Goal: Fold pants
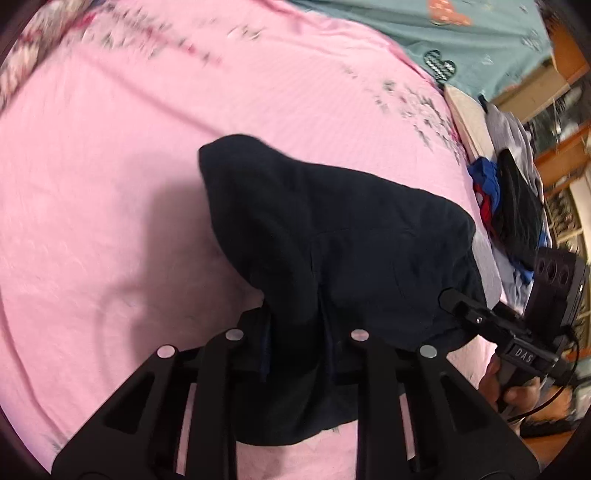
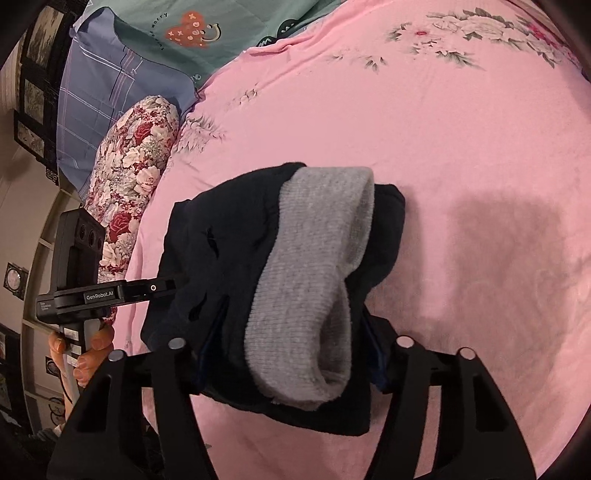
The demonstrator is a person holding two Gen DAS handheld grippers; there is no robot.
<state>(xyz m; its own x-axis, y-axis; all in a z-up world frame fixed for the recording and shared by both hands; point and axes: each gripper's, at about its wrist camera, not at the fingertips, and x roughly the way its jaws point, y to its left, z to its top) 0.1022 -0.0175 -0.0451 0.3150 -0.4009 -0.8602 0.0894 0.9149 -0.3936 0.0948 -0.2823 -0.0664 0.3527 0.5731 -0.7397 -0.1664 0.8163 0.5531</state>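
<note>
Dark navy pants (image 1: 332,251) with a grey fleece lining (image 2: 314,280) hang bunched above a pink bedsheet (image 1: 110,147). My left gripper (image 1: 295,325) is shut on one edge of the pants; the cloth hides its fingertips. My right gripper (image 2: 291,343) is shut on the other edge, with the grey lining turned out toward the right wrist camera. The right gripper (image 1: 461,306) shows at the right of the left wrist view, biting the cloth. The left gripper (image 2: 173,286) shows at the left of the right wrist view, also on the cloth.
A floral pillow (image 2: 136,173) and a blue checked pillow (image 2: 103,96) lie at the bed's left. A teal blanket (image 2: 207,33) is at the far end. A pile of clothes (image 1: 509,192) sits at the bed's right edge. The pink sheet (image 2: 461,147) stretches wide.
</note>
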